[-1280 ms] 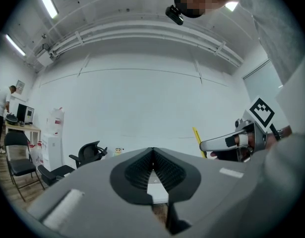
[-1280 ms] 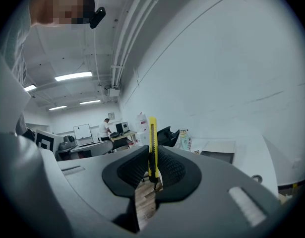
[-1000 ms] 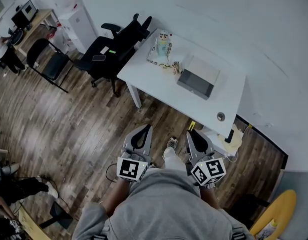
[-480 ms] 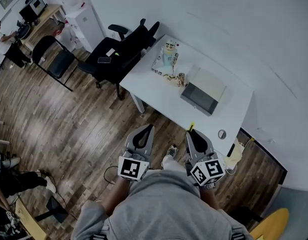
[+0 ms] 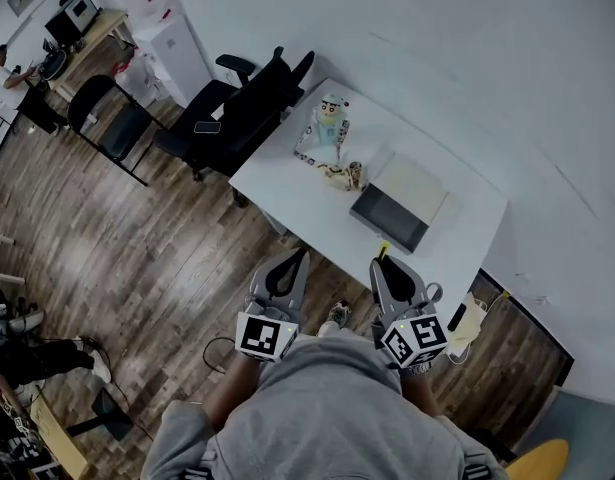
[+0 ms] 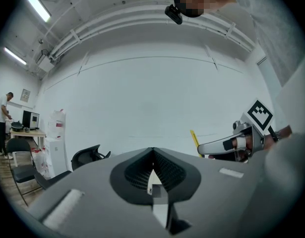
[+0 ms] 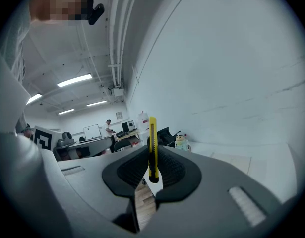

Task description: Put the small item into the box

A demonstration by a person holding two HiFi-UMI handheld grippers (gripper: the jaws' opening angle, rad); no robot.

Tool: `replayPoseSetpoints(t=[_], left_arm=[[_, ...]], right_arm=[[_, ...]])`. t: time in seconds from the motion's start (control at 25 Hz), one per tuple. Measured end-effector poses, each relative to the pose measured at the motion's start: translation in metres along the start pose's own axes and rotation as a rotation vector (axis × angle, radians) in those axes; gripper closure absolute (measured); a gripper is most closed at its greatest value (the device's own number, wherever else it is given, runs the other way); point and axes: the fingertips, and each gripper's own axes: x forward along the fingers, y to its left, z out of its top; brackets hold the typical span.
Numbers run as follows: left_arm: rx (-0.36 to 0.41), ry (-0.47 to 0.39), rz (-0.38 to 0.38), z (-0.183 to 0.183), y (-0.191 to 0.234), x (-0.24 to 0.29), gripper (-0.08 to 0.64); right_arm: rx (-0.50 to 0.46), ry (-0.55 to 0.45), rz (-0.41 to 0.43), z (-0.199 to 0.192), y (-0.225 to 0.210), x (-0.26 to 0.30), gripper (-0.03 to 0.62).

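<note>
1. The small item, a yellow utility knife [image 7: 152, 148], is pinched between the jaws of the right gripper [image 5: 389, 271]. It stands out along the jaws, past their tips.
2. The jaws of the left gripper [image 6: 152, 170] are pressed together on nothing. It is held beside the right one, at its 9 o'clock.
3. The box [image 5: 390, 218] lies open on the white table [image 5: 287, 173], at about 12 o'clock from the right gripper and well apart from it. Its pale lid [image 5: 412, 186] is seen at the box's 1 o'clock.
4. The step in hand is judged to be the carry to the box; the placing is not yet begun.
5. The pinch should be left unchanged during the carry, since the knife appears gripped toward one end and could pivot or slip.
6. The box should be approached over the near table edge, and the toy figure [image 5: 330, 116] and small clutter [image 5: 339, 175] at the box's 10 o'clock should be avoided.
7. The knife is best lowered inside the grey compartment before the jaws are spread, so that it is not dropped on the rim.
</note>
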Motion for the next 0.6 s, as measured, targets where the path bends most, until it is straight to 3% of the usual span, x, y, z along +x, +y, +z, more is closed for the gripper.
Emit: replayPoseSetpoints(t=[0.2,0.6], left_arm=[[-0.003,0.023,-0.006,-0.009,-0.019,0.029,0.557],[-0.014,0.033,-0.067,-0.009,-0.039,0.068,0.557]], right_arm=[[0.0,0.006,0.014,0.005,-0.032,0.006,0.518],[0.036,0.005,-0.064,0.007,-0.072,-0.004,0.518]])
